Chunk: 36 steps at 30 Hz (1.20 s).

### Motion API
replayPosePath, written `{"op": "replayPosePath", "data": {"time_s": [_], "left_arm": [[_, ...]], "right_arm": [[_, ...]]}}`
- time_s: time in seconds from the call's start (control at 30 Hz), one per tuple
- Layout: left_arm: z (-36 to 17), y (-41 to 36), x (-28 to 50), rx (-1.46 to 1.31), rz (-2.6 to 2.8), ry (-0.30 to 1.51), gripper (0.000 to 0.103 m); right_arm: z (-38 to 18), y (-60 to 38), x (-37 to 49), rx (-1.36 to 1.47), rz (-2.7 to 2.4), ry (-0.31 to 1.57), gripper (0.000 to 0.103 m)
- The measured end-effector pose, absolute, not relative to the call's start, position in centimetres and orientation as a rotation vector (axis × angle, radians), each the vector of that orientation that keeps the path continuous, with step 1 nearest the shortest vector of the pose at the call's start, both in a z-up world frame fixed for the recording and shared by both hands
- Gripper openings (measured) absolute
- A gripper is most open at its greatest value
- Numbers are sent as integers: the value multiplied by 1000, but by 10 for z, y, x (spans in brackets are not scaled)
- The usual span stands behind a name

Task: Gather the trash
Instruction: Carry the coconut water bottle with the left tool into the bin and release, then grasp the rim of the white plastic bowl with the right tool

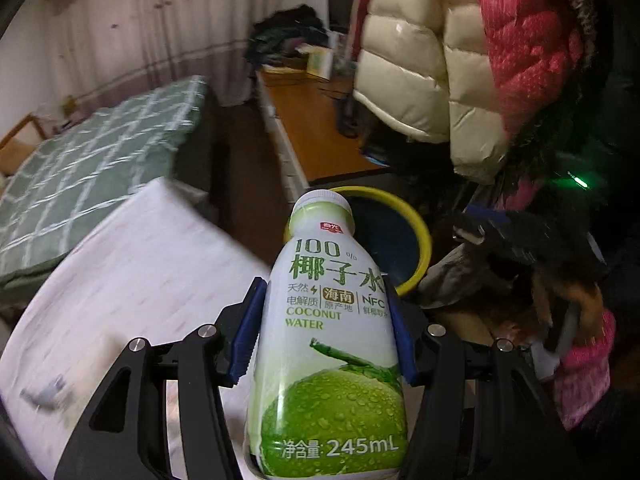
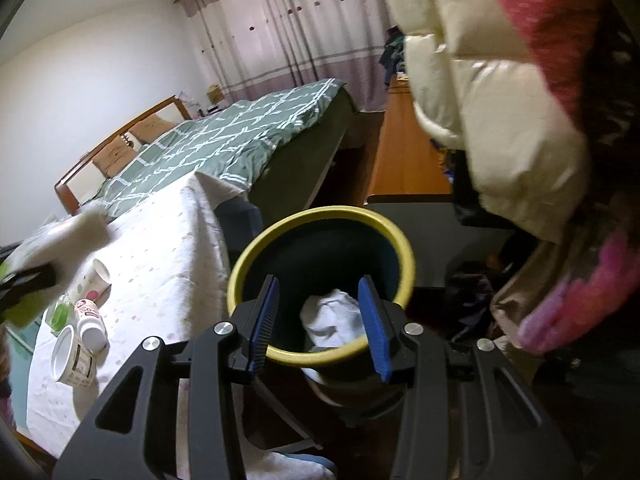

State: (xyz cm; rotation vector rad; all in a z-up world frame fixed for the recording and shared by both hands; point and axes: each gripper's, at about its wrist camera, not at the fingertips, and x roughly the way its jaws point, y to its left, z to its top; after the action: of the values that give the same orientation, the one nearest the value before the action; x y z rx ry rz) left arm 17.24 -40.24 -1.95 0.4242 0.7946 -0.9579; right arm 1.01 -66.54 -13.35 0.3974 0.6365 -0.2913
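carrying the coconut water bottle clamped upright in my left gripper jaws toward the yellow-rimmed bin beyond the tabletop; my right gripper jaws hang released over the bin, white trash already inside.

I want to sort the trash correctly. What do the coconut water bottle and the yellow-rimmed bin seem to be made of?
Coconut water bottle: probably plastic, white body under a glossy printed sleeve that catches light. Bin: likely hard plastic, with a smooth matte yellow rim and a dark inner wall; its outside is not shown.
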Motion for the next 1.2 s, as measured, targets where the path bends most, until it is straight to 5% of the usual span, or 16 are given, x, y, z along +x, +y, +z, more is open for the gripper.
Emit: {"op": "replayPosePath", "data": {"time_s": [0.3,0.37,0.4,0.53,0.87,1.2], "left_arm": [[-84,-525,210,403,-989,924,56],[-95,-540,214,389,-971,912,67],[-96,-543,216,375,-953,892,83],[-82,-538,215,324,-931,842,86],[15,-368,169,139,-805,608,98],[21,-163,133,40,-444,522,98]], "right_arm": [[-147,-680,-13,422,-348,653,40],[-152,-683,-14,435,-353,663,40],[-154,-684,-15,440,-355,666,40],[-158,-684,-17,448,-350,674,40],[-157,-640,7,415,-235,695,40],[-147,-546,52,311,-43,737,40]]}}
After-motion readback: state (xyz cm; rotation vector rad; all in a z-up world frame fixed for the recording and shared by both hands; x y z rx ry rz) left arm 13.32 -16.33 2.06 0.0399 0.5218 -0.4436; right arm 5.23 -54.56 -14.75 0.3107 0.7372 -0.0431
